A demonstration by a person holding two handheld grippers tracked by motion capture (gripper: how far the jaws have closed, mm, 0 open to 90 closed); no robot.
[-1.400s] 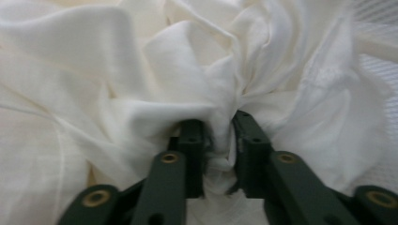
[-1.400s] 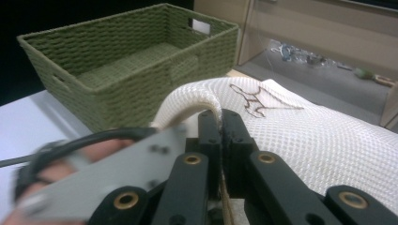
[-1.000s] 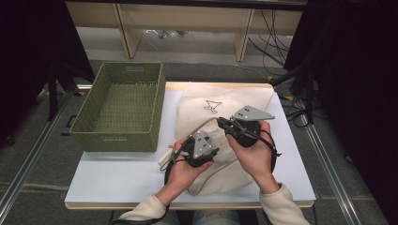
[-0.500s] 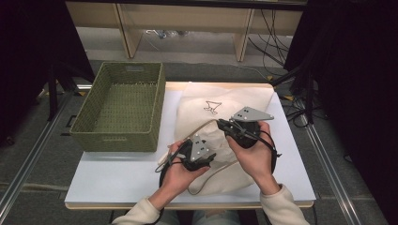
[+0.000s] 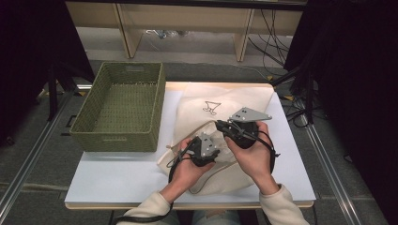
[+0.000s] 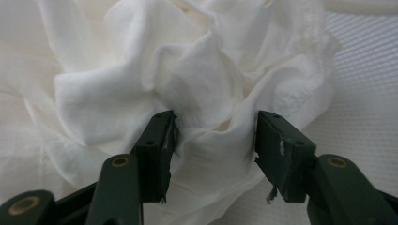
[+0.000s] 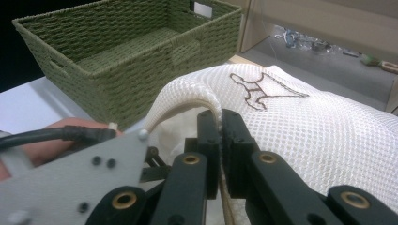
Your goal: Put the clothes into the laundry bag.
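Note:
A white mesh bag [image 5: 220, 101] with a dark stitched emblem lies on the table, also seen in the right gripper view [image 7: 305, 117]. My right gripper [image 5: 219, 124] [image 7: 219, 117] is shut on the bag's rim and holds it raised. A crumpled white cloth [image 6: 141, 89] bunches under that lifted rim and spills toward the front edge [image 5: 220, 180]. My left gripper [image 5: 213, 138] [image 6: 216, 124] points down into the cloth. Its jaws have just been closing, and a thick fold fills the gap and presses on both pads.
A green woven basket [image 5: 117, 108] [image 7: 117, 47] stands empty at the left of the white table [image 5: 117, 173], close beside the bag. Dark curtains flank the table, and cables lie on the floor behind it.
My left gripper has shifted slightly toward the bag's opening and sunk into the cloth. The right gripper has kept still with the rim in it.

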